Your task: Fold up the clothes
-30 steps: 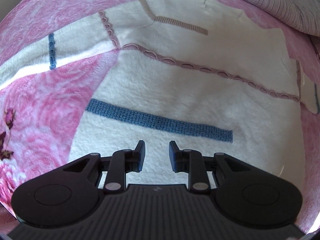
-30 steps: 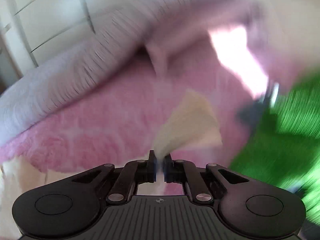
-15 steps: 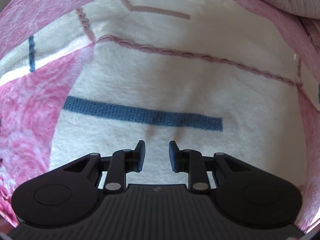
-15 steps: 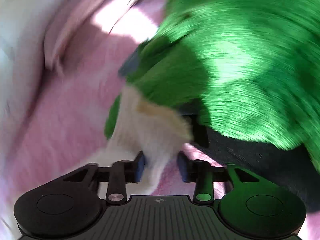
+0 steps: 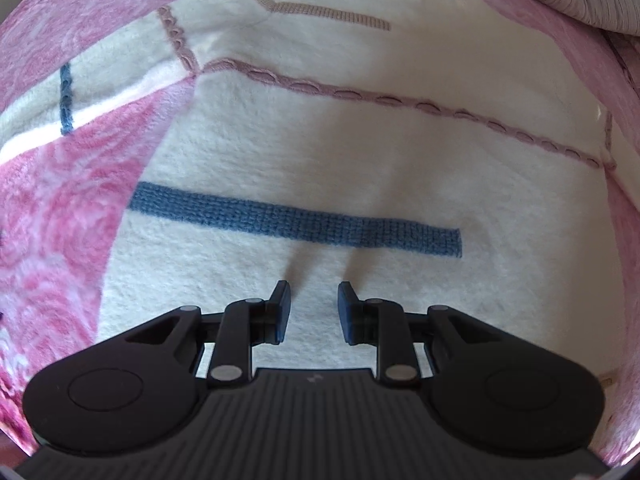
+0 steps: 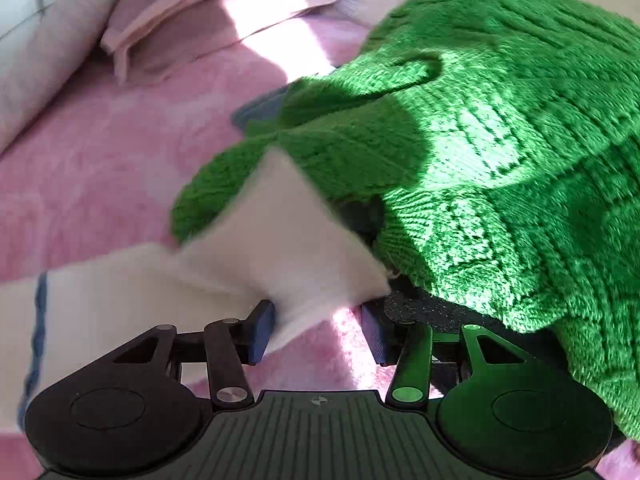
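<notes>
The cream sweater (image 5: 360,160) lies spread flat on the pink blanket (image 5: 60,220), its body smooth, with a blue stripe (image 5: 296,226) across it and one sleeve (image 5: 80,92) stretched out to the side. That flat lay suits folding: edges are easy to reach and line up. The left tool (image 5: 314,304) hangs just over the body below the stripe, jaws apart and holding nothing, probably placed to pin or pinch the cloth. In the right wrist view the other sleeve's cuff (image 6: 288,248) lies between the parted jaws of the right tool (image 6: 318,330), not clamped. A green sweater (image 6: 480,140) is heaped just beside the cuff, crowding that side.
</notes>
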Available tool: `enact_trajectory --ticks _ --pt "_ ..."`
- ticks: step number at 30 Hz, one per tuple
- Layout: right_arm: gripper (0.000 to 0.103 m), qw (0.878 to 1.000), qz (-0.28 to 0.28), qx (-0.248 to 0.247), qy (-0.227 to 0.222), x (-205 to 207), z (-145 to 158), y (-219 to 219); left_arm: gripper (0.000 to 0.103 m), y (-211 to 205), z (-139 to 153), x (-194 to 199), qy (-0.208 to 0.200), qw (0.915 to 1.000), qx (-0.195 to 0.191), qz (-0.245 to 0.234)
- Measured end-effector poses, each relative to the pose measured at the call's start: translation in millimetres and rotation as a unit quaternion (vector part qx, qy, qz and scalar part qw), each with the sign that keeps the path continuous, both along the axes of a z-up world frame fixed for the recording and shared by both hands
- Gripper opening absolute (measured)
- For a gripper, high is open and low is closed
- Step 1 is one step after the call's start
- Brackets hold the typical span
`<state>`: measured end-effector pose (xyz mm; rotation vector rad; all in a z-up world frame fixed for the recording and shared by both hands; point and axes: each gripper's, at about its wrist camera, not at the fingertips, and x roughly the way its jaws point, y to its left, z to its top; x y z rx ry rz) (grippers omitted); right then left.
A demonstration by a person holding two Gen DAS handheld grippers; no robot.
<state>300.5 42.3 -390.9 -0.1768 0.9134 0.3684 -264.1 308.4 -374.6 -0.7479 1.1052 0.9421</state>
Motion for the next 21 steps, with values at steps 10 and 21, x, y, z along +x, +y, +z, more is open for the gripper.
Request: enact_trajectory --ticks 10,21 --pt "0.047 0.958 0.28 0.037 0.044 -193.3 53.3 43.9 0.022 7.4 0.3 -43.0 -0.003 0.9997 0.025 0.002" --pt "0.047 0.924 0.372 -0.087 0.028 -407.7 11.7 0.1 0.023 -34.9 -9.4 -105.4 -0.028 0.993 0.061 -0.098"
